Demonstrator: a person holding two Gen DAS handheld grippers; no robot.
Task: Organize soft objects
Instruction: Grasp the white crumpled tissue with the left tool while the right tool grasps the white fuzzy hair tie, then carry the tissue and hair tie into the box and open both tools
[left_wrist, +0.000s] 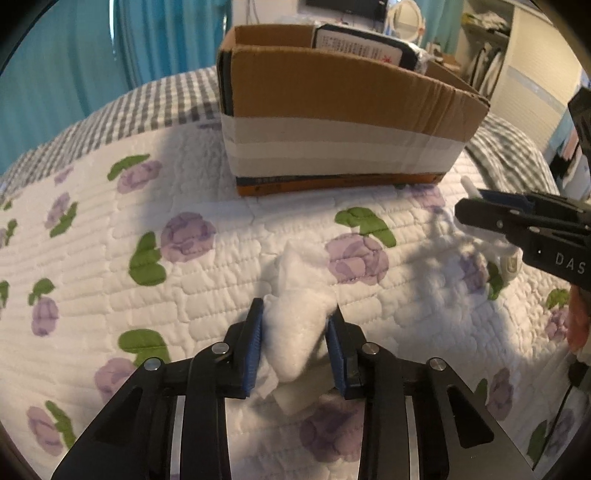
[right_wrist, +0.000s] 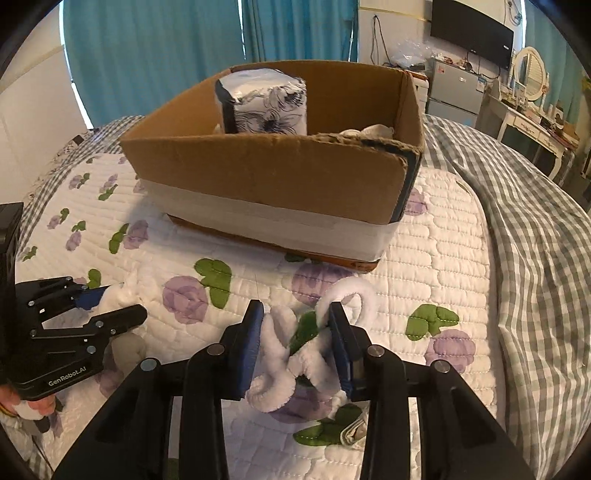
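Observation:
In the left wrist view my left gripper (left_wrist: 295, 314) is shut on a white fluffy cloth (left_wrist: 301, 291) that lies bunched on the flowered quilt (left_wrist: 110, 258). In the right wrist view my right gripper (right_wrist: 295, 314) is shut on a white plush looped strap (right_wrist: 347, 299), also resting on the quilt (right_wrist: 443, 258). An open cardboard box (left_wrist: 332, 122) stands just beyond both grippers; it also shows in the right wrist view (right_wrist: 277, 173). It holds a flower-printed tissue pack (right_wrist: 264, 105) and some pale cloth (right_wrist: 373, 131). Each gripper shows in the other view: the right gripper (left_wrist: 469, 206) and the left gripper (right_wrist: 110, 302).
A grey checked blanket (right_wrist: 535, 221) covers the bed's right side. Blue curtains (right_wrist: 166, 51) hang behind. A dressing table with a mirror (right_wrist: 532, 74), a small fridge (right_wrist: 454, 88) and a wall TV (right_wrist: 472, 29) stand at the back right.

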